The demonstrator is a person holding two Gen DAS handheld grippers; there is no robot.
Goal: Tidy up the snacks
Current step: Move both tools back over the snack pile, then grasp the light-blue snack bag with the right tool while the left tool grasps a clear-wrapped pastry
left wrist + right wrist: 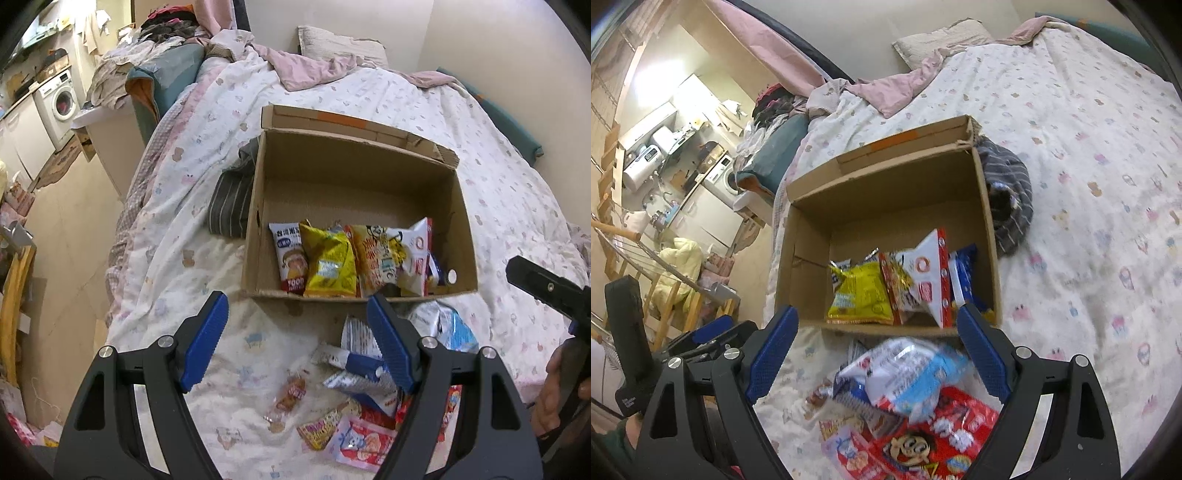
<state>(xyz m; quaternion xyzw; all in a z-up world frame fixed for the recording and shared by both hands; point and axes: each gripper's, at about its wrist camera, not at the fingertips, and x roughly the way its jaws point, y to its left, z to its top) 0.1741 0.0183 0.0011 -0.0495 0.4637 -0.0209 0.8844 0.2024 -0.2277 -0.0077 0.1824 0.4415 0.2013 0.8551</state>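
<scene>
A bed (406, 110) under a white quilt w/ small cartoon prints fills most of both views, a pink sheet (306, 70) bunched at top centre of the left wrist view. At far left of that view, a washing machine (61, 99) sits in a kitchen area.

Centre frame: an open cardboard box (354, 162) rests on the quilt, flaps up, w/ a dark striped garment (231, 206) touching its outer side wall. Inside, along the near wall, snack bags stand packed side by side: a white-and-red pack (290, 258) at left, a yellow bag (330, 267) next, an orange-print bag (371, 254), then a white bag w/ red trim (415, 251).

Below the box, lower centre, more snacks lie loose on the quilt: a silver-and-blue bag (908, 376) just beside the box front, a big red pack w/ a cartoon face (923, 446) at bottom of the right wrist view, a pink-and-red pack (364, 441), and a small clear-wrapped snack (288, 398) a bit apart to the left.

Left tongs (299, 343) hover above the loose pile, blue pads spread wide, gripping nothing. Right tongs (879, 362) likewise spread wide over the silver-and-blue bag, not closed on it.
</scene>
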